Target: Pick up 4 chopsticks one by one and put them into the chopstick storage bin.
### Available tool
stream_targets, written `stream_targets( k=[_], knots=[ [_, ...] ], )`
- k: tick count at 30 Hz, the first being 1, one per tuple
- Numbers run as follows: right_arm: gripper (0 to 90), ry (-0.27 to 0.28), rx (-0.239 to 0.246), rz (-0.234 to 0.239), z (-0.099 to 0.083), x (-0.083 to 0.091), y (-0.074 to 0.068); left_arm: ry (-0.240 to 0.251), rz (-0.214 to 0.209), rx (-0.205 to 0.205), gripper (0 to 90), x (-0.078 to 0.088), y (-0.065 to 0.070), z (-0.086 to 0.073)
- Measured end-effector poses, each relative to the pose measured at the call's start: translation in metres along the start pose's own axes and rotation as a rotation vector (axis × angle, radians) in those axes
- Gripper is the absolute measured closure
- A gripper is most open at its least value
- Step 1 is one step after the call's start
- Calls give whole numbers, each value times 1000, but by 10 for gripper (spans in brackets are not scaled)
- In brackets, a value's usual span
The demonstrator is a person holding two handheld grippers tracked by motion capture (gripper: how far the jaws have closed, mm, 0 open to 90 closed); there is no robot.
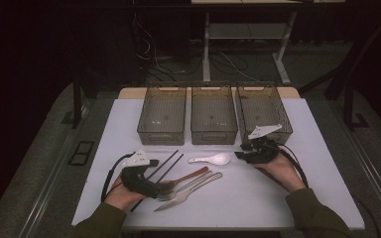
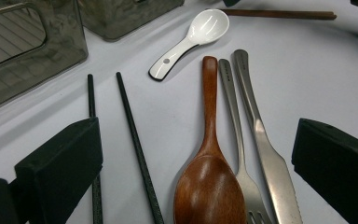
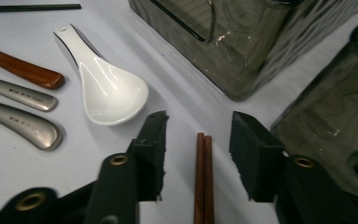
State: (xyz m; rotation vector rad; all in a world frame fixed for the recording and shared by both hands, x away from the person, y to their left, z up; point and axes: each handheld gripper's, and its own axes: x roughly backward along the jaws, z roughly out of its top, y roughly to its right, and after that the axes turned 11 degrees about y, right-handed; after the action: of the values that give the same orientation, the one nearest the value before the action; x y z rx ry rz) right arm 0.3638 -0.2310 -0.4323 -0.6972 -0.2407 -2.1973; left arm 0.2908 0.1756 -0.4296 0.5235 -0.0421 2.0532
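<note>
Near the counter's (image 1: 297,198) front edge, the left hand-held gripper (image 1: 161,189) rests low with its jaws spread wide, nothing between them but air; the brown spoon (image 2: 208,177), the fork (image 2: 242,172) and the knife (image 2: 272,172) lie fanned just ahead of it, and two black chopsticks (image 2: 135,149) run beside them toward the left. A little farther in, the white spoon (image 3: 107,88) lies alone at the counter's middle. At the right, the right hand-held gripper (image 3: 198,149) hangs over a pair of brown chopsticks (image 3: 204,177), which lie flat and side by side on the counter between its jaws; the jaws stand apart and the pads do not press on the sticks. Along the far edge three clear bins (image 1: 213,114) stand in a row, all seemingly without cutlery, though their tinted walls make that hard to confirm.

The work in hand looks like sorting cutlery into the bins, and the step is the pick-up of the brown chopsticks. The next move likely calls for lowering the right jaws until the pads flank both sticks, then closing squarely so neither rolls out, since thin round sticks lying flat leave little to grip. After that, a lift and a carry to the bin just behind.
</note>
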Motion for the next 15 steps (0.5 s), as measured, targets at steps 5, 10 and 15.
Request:
stream_targets(
  k=[5, 10, 15],
  knots=[
    [429, 3, -2, -16, -2, 9, -1, 4, 11, -2, 8, 1, 1, 0],
    [403, 16, -29, -26, -6, 22, -1, 2, 13, -6, 8, 2, 3, -1],
    [380, 11, -34, -47, -13, 36, 0, -3, 14, -2, 8, 1, 4, -2]
  ],
)
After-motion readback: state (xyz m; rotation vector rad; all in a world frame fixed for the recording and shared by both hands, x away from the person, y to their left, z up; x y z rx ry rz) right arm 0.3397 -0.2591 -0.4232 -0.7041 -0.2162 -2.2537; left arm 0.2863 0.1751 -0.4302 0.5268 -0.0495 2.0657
